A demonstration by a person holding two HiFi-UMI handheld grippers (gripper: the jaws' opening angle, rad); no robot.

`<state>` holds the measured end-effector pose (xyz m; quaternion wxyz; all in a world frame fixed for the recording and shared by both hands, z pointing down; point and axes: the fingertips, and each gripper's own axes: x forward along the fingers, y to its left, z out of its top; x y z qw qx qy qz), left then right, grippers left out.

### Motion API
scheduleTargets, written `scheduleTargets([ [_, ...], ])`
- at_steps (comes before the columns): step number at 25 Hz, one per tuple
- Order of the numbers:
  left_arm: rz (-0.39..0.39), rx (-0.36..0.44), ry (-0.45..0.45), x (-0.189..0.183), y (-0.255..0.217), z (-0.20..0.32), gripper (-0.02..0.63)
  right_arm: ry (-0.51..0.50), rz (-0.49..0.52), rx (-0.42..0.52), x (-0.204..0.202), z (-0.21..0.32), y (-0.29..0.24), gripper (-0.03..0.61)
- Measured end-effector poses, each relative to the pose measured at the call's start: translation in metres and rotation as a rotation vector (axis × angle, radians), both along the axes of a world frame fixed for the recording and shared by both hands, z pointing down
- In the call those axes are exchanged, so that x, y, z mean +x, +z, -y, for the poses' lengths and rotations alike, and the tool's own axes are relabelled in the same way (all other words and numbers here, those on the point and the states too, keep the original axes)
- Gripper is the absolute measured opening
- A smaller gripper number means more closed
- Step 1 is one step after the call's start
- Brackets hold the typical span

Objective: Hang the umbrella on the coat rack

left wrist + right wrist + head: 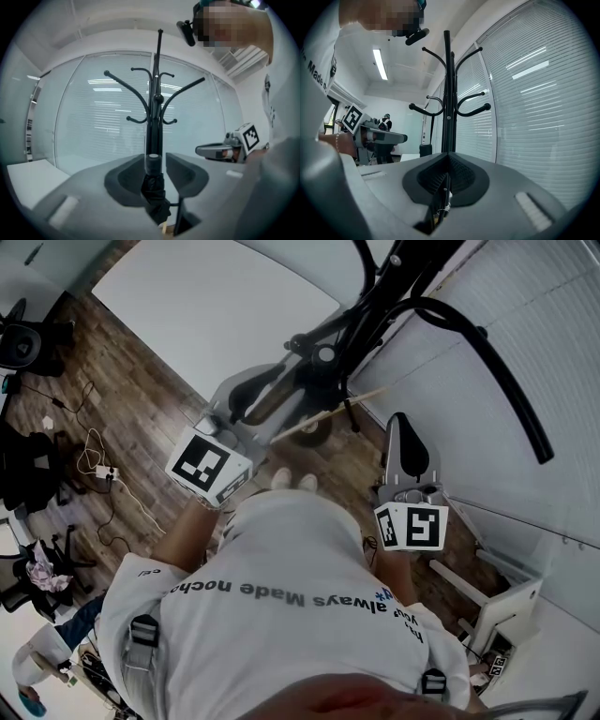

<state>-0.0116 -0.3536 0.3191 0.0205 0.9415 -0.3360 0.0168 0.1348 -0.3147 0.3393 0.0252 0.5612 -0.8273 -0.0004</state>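
Observation:
A folded black umbrella (154,190) stands upright between the jaws of my left gripper (157,164), its grey cap on top, and the jaws are shut on it. From the head view the left gripper (272,395) is raised toward the black coat rack (375,315), with the umbrella (265,407) dark between its jaws. The coat rack (154,103) with its curved hooks rises straight ahead of the left gripper. My right gripper (447,161) is shut, level, facing the coat rack (448,93). A thin dark strip hangs under its closed jaws; what it is I cannot tell.
Window blinds (525,296) stand behind the rack. A white table (216,306) lies beyond the left gripper. Cables and a power strip (98,465) are on the wooden floor at left, beside office chairs (23,343). A white box (506,615) sits at right.

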Motion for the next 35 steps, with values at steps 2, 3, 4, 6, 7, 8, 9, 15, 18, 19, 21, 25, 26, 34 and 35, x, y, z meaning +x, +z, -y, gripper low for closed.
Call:
scheduleTargets([
  [2, -0.010, 0.016, -0.032, -0.008, -0.001, -0.003, 0.097, -0.004, -0.002, -0.001, 0.000, 0.002, 0.001, 0.002],
  [3, -0.013, 0.021, -0.046, -0.012, -0.001, -0.005, 0.074, -0.007, -0.003, -0.001, -0.001, 0.002, 0.000, 0.002],
  [4, -0.016, 0.024, -0.058, -0.016, -0.001, -0.006, 0.055, -0.009, -0.005, -0.001, -0.002, 0.001, -0.001, 0.002],
  [6, -0.014, 0.024, -0.084, -0.024, 0.001, -0.009, 0.035, -0.014, -0.007, -0.002, -0.005, -0.001, -0.002, 0.002],
  [7, -0.010, 0.023, -0.101, -0.028, 0.004, -0.010, 0.023, -0.016, -0.008, -0.004, -0.006, -0.002, -0.002, 0.002],
  [8, -0.007, 0.023, -0.118, -0.031, 0.007, -0.010, 0.005, -0.019, -0.009, -0.006, -0.007, -0.002, -0.002, 0.002],
  [9, -0.004, 0.021, -0.133, -0.034, 0.010, -0.010, 0.002, -0.023, -0.010, -0.008, -0.008, -0.003, -0.001, 0.002],
  [15, 0.010, 0.014, -0.199, -0.045, 0.019, -0.015, 0.002, -0.030, -0.020, -0.020, -0.011, -0.011, -0.004, 0.002],
  [18, 0.005, 0.015, -0.222, -0.046, 0.024, -0.013, 0.002, -0.025, -0.026, -0.026, -0.006, -0.011, 0.003, 0.002],
  [19, 0.003, 0.014, -0.225, -0.045, 0.025, -0.013, 0.002, -0.024, -0.029, -0.028, -0.004, -0.011, 0.005, 0.002],
  [21, 0.003, 0.009, -0.222, -0.044, 0.028, -0.012, 0.002, -0.024, -0.033, -0.030, -0.004, -0.010, 0.007, 0.002],
  [25, 0.008, -0.002, -0.201, -0.043, 0.028, -0.013, 0.002, -0.028, -0.036, -0.030, -0.009, -0.012, 0.005, 0.002],
  [26, 0.008, -0.001, -0.199, -0.042, 0.028, -0.014, 0.002, -0.030, -0.037, -0.029, -0.010, -0.012, 0.004, 0.002],
  [34, 0.008, -0.009, -0.195, -0.039, 0.026, -0.012, 0.002, -0.032, -0.044, -0.032, -0.009, -0.010, 0.002, 0.002],
  [35, 0.009, -0.011, -0.194, -0.040, 0.027, -0.011, 0.002, -0.033, -0.046, -0.033, -0.009, -0.010, 0.003, 0.002],
])
